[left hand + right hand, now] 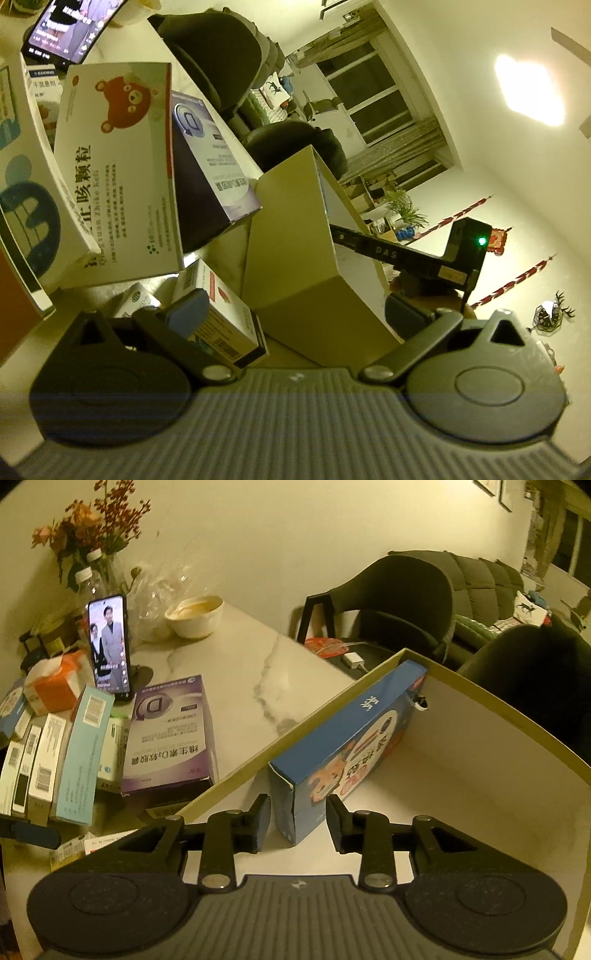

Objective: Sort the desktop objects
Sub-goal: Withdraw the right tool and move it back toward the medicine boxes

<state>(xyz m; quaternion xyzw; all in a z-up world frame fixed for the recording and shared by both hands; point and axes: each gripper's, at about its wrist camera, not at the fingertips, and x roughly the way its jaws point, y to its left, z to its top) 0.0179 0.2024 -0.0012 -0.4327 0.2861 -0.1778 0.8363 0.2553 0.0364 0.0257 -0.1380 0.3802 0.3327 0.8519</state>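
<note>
A tan cardboard box (317,716) with a white inside stands on the marble table (240,657). A blue medicine carton (347,746) stands on edge inside it, against the left wall. My right gripper (297,821) is open, its fingers on either side of the carton's near end, apart from it. My left gripper (295,314) is open wide beside the same tan box (295,251), with a small white carton (221,310) next to its left finger (186,314). A white bear-print carton (118,170) and a purple carton (210,158) lie beyond.
More medicine cartons (55,760) are piled at the table's left. A phone (109,646) stands lit near a vase of flowers (92,535), a plastic bag and a white bowl (195,614). Dark chairs (399,602) stand past the table's far edge.
</note>
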